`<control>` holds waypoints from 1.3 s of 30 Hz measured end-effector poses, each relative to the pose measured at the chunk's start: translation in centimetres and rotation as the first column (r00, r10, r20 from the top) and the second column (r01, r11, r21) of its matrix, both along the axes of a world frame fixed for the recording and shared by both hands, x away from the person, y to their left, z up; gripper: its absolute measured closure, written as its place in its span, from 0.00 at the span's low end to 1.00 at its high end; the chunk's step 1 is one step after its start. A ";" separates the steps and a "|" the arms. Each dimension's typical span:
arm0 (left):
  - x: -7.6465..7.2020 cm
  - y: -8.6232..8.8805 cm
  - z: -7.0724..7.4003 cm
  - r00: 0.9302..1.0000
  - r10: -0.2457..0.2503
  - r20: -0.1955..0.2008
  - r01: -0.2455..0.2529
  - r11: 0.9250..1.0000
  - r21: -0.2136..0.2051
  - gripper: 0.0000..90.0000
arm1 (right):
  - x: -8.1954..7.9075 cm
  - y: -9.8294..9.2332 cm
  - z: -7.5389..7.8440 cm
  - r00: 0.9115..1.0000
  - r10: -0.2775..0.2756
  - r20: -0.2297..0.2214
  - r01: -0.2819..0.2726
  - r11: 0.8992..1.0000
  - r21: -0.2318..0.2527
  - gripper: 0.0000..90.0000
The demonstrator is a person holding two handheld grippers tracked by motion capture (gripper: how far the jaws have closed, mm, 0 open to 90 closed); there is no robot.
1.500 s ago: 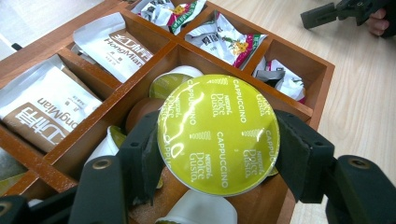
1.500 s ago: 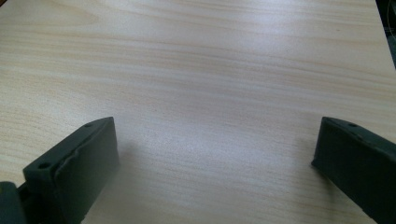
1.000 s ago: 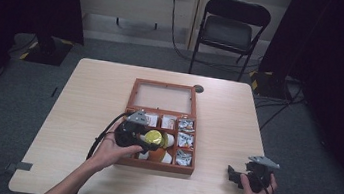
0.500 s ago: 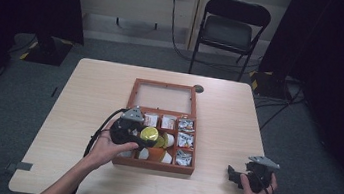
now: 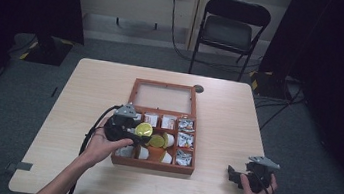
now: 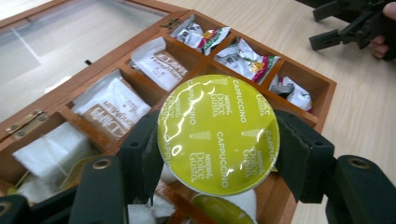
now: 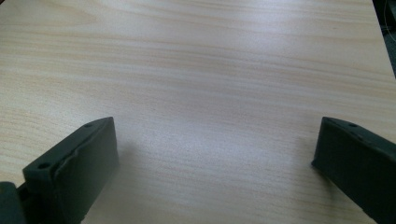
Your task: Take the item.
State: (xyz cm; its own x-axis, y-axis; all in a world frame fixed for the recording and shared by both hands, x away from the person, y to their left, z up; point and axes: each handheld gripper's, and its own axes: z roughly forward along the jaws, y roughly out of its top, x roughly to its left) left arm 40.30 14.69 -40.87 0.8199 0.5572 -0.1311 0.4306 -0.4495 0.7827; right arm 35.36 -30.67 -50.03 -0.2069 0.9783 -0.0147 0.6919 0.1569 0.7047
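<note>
"Nescafé Dolce Gusto Cappuccino", capsule lid (image 6: 218, 134)

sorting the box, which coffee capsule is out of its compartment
The capsule with the yellow-green Cappuccino lid, clamped between the left gripper's jaws above the wooden box; the other capsules sit down in their compartments.

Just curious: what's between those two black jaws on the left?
A yellow-green coffee capsule, clamped by the left gripper above the wooden box, seen in the left gripper view.

Glossy yellow-green foil lid on capsule (image 6: 218, 134); varnished reddish wooden box (image 6: 306, 77); matt pale wood-grain table (image 7: 201, 70).
</note>
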 end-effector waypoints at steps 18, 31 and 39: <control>0.6 2.2 0.4 0.999 0.053 0.002 -0.052 0.998 -0.033 0.43 | 0.0 0.0 0.0 1.000 0.000 0.000 0.000 1.000 0.000 0.00; 0.8 3.7 1.1 0.997 0.083 0.008 -0.082 0.995 -0.059 0.43 | 0.0 0.0 0.0 1.000 0.000 0.000 0.000 1.000 0.000 0.00; 1.1 5.4 1.3 0.994 0.113 0.009 -0.112 0.991 -0.075 0.42 | 0.0 0.0 0.0 1.000 0.000 0.000 0.000 1.000 0.000 0.00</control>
